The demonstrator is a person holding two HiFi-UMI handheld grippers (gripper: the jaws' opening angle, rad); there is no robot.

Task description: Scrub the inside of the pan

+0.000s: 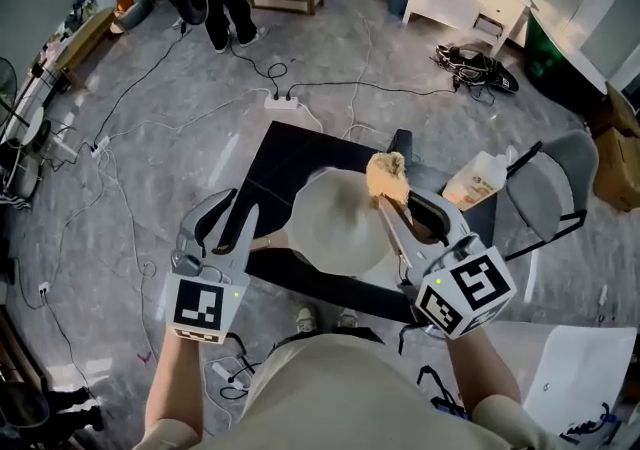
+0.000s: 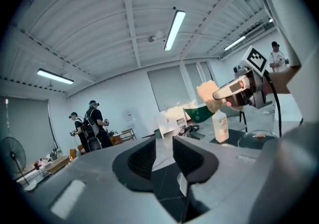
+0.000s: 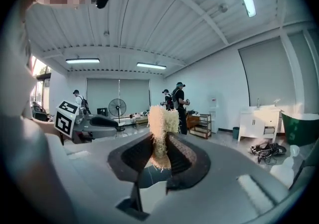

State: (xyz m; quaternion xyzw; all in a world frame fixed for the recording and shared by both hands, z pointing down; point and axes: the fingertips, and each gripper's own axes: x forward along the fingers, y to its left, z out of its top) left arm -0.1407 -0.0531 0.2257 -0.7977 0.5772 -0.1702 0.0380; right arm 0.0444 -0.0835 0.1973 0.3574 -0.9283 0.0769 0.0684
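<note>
pan (image 1: 335, 223) sits mouth-up on the black surface (image 1: 275, 163), below and between both grippers. left gripper (image 1: 232, 221) is off the pan's left edge, jaws narrowly apart, nothing in them. right gripper (image 1: 398, 210) is clenched on a tan fibrous scrubber (image 1: 387, 176) above the pan's far-right rim and is the nearer. judgement: the scrubber goes down and inward next.
</note>
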